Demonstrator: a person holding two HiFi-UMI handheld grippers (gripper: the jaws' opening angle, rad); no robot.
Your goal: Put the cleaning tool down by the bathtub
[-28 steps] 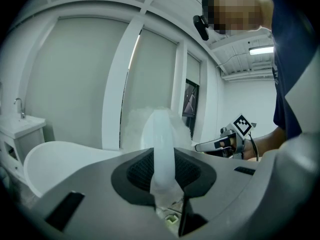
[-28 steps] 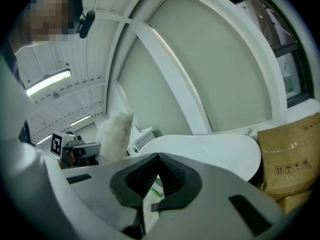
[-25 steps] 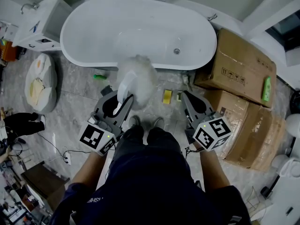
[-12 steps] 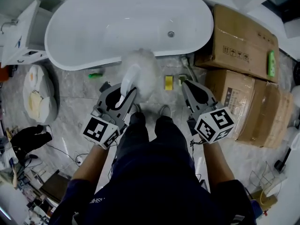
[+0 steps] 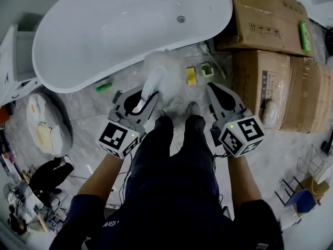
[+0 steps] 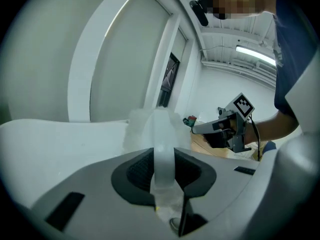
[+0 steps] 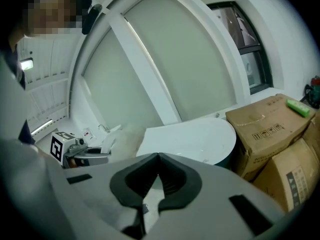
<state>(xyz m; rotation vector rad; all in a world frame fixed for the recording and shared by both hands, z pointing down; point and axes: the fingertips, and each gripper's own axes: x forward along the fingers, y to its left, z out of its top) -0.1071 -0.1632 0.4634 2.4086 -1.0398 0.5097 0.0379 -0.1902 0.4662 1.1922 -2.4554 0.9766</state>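
both tongs have dropped toward the floor since the earlier frames, and the person has bent lower with them. the bathtub (image 5: 119,30) now lies slanted across the top of the head view.

- the left tongs (image 5: 139,99) grip the pale handle of the cleaning tool (image 5: 162,69). the pads are pressed on either side of it, and the hold looks the same as before.
- the tool's fluffy white head was over the tub's near rim. it now hangs over the strip of marble floor (image 5: 83,105) along the tub's near side, ahead of the person's shoes (image 5: 193,108). i cannot tell whether it touches the floor yet.
- the right tongs (image 5: 213,90) are closed with nothing between them. they are level with the left pair and take no part in the hold.
- a yellow sponge (image 5: 191,76) lies on the floor just right of the fluffy head. a green bottle (image 5: 103,87) lies to its left, under the tub's edge.

judgement: this is the lowering stage, and it is close to done. what is left is to rest the tool on the floor strip by the tub and let the left tongs open.
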